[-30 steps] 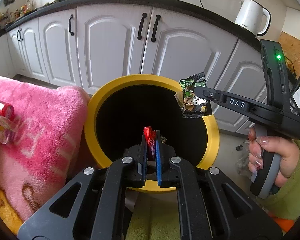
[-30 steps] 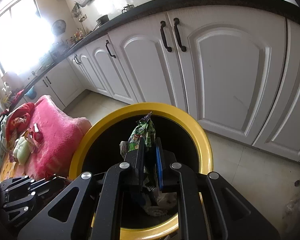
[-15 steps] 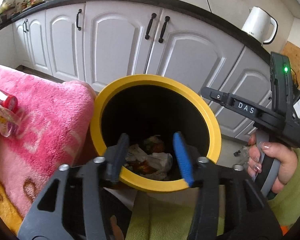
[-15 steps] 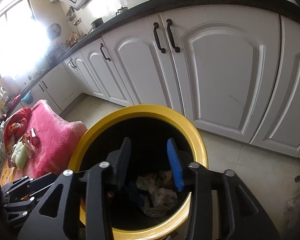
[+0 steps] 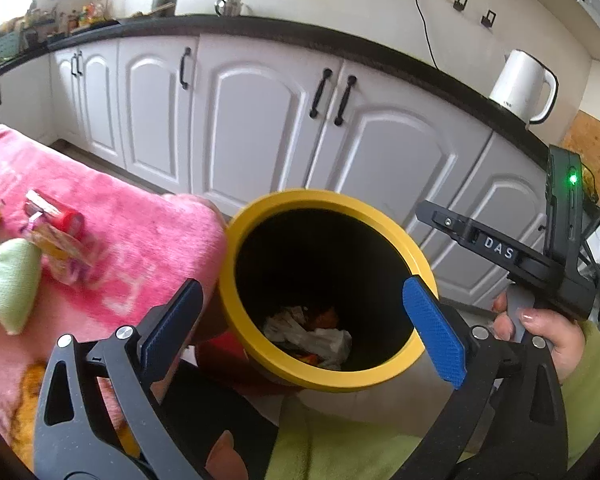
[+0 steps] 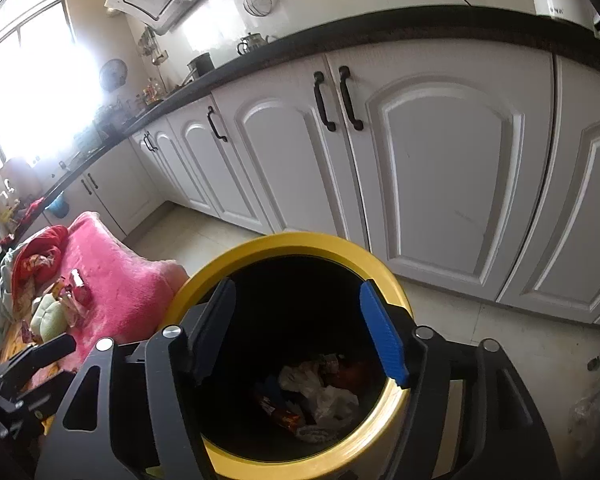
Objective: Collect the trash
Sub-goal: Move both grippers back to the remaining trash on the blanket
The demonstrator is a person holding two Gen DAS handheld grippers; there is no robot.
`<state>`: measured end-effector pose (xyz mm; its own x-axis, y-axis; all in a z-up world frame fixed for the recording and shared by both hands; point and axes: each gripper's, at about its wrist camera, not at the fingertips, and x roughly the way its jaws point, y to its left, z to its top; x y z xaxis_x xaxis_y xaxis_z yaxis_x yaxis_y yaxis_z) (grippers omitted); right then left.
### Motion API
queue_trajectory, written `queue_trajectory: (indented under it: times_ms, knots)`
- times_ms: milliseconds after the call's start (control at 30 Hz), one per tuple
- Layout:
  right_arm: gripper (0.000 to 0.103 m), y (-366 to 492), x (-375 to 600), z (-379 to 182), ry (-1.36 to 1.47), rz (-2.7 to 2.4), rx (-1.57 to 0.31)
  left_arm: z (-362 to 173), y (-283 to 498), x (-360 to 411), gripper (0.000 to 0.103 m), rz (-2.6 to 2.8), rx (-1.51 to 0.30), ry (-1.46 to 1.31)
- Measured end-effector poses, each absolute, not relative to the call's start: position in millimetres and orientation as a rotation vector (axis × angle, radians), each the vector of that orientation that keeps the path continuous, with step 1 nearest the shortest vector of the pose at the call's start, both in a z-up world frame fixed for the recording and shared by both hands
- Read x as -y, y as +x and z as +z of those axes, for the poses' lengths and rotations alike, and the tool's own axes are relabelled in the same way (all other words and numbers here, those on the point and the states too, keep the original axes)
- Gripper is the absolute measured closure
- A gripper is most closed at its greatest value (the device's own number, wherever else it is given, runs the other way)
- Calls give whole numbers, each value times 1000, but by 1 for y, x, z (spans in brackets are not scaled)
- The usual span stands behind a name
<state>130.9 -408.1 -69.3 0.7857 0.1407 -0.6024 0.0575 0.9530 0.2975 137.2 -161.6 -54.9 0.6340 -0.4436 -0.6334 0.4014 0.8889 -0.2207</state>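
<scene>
- White kitchen cabinets (image 5: 260, 120) with black handles run under a dark countertop (image 5: 284, 36), and a white kettle (image 5: 520, 86) stands on that counter at the right of the left wrist view
- Just in front of the cabinets, on the tiled floor (image 6: 204, 236), stands a round bin (image 5: 236, 264) with a yellow rim and a black inside
- Crumpled trash (image 5: 312, 334) lies at the bottom of the bin: white paper and some red and orange wrappers, also seen in the right wrist view (image 6: 320, 392)
- Left gripper (image 5: 300, 320) hangs over the near edge of the bin, its jaws opening and spread wide, with nothing between the blue pads (image 5: 434, 336)
- Right gripper (image 6: 300, 332) sits over the bin mouth, its jaws also opening, nothing clamped between them
- From the left wrist view the right gripper's body, lettered DAS, is at the right, gripped by a hand (image 5: 544, 336) in a green sleeve
- Left of the bin, touching its side, lies a pink blanket (image 5: 140, 240)
- On the blanket rest more wrappers (image 5: 56, 228), one with a red end, and beside them a pale green soft toy (image 5: 8, 280)
</scene>
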Motion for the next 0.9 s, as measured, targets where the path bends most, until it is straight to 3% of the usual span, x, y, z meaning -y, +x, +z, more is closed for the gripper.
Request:
queue_trajectory:
  times_ms: [333,900]
  knots:
    - [32,120,386,-45,285,92,-614,-34,124,139,11,-409,-657,-55]
    - [28,102,335,-14,208,206,-544,-5,107,77,11,-288,-543,-106]
